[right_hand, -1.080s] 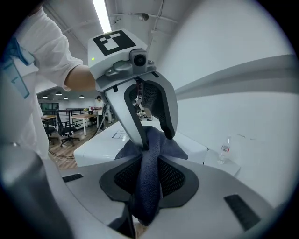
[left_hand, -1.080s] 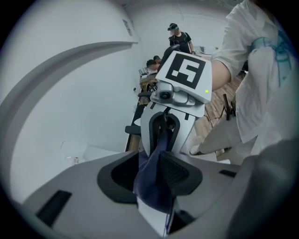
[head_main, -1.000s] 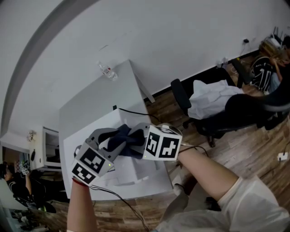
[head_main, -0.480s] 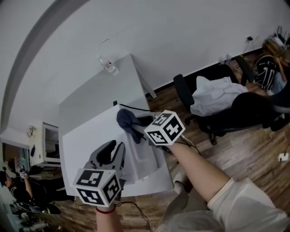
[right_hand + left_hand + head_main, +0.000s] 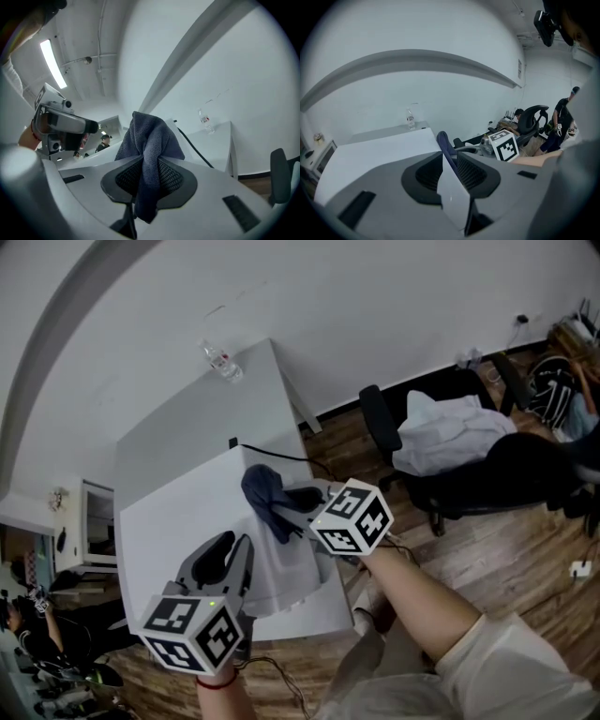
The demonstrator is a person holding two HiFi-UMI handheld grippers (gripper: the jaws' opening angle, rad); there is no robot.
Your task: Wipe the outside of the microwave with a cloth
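Note:
A white microwave [image 5: 178, 521] stands on a pale table, seen from above. A dark blue cloth [image 5: 264, 491] hangs bunched over the microwave's right part, pinched in my right gripper [image 5: 292, 502]. In the right gripper view the cloth [image 5: 150, 136] fills the gap between the jaws of the right gripper [image 5: 149, 161]. My left gripper [image 5: 230, 554] hovers over the microwave's near edge, apart from the cloth. Its jaws stand a little apart with nothing between them. In the left gripper view, only white shows through the gap of the left gripper [image 5: 449, 157]. Past it are the cloth [image 5: 443, 140] and the microwave top [image 5: 370, 150].
A clear plastic bottle [image 5: 222, 362] stands at the far end of the table [image 5: 187, 432]. A black cable [image 5: 281, 457] runs off the microwave's back. An office chair with a white garment [image 5: 441, 442] stands to the right on wood floor. Seated people are at the far right and lower left.
Both grippers were on the cloth a second ago. The left one let go and drew back to the near edge; the right one carried the cloth farther back and right.

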